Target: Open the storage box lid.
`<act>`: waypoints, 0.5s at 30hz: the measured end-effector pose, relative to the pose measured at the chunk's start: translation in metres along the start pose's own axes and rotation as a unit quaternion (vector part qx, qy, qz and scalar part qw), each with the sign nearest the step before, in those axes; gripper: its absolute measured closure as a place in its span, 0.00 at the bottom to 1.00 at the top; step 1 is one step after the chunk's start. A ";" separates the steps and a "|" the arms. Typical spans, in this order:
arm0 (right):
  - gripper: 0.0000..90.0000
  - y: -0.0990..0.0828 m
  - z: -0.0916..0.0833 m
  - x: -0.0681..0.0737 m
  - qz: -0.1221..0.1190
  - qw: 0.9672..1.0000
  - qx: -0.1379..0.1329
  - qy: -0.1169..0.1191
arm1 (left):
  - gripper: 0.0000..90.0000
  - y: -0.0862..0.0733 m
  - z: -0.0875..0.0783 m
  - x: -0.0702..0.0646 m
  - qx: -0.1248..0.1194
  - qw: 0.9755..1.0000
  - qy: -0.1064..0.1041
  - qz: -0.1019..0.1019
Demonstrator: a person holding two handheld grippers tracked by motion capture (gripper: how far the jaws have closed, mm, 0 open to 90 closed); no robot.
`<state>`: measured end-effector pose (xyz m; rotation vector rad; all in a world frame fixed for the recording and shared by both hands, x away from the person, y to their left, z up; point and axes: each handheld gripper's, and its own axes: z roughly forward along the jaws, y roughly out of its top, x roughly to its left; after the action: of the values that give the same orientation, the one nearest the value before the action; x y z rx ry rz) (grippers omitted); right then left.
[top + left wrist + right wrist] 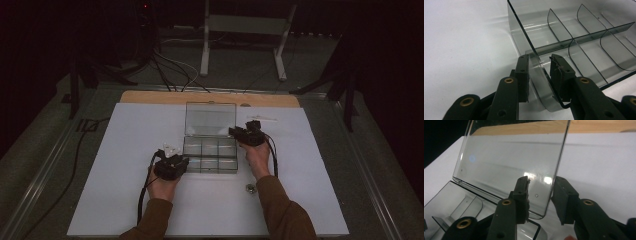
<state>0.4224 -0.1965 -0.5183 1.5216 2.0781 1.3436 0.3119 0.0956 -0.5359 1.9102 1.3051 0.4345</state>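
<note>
A clear plastic compartment box (210, 164) stands in the middle of the white table top, its lid (210, 119) raised upright at the back. My left gripper (184, 162) is at the box's near left corner. In the left gripper view its jaws (537, 72) straddle the rounded corner wall of the box (534, 47), with a pad against each side. My right gripper (235, 131) is at the lid's right edge. In the right gripper view the lid (511, 162) stands between its jaws (540, 195), and the outer pad stands clear of it. The compartments look empty.
Small white pieces (170, 148) lie just left of the box, and a thin white strip (261, 118) lies behind my right gripper. A small round metal part (249, 188) sits near the right forearm. A wooden board edge (150, 96) runs along the back.
</note>
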 end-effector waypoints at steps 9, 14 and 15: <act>0.63 0.000 0.006 0.000 0.026 1.000 0.016 0.000 | 0.79 0.000 -0.001 -0.002 0.001 1.000 0.005 -0.002; 0.60 -0.001 0.010 -0.003 0.055 0.998 0.025 0.011 | 0.79 -0.001 -0.001 -0.003 0.001 1.000 0.005 -0.004; 0.60 -0.001 0.010 -0.002 0.060 0.998 0.026 0.011 | 0.79 -0.001 -0.001 -0.003 0.001 1.000 0.005 -0.004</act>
<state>0.4291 -0.1933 -0.5255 1.6850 2.0805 1.3625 0.3092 0.0934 -0.5354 1.9060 1.3204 0.4394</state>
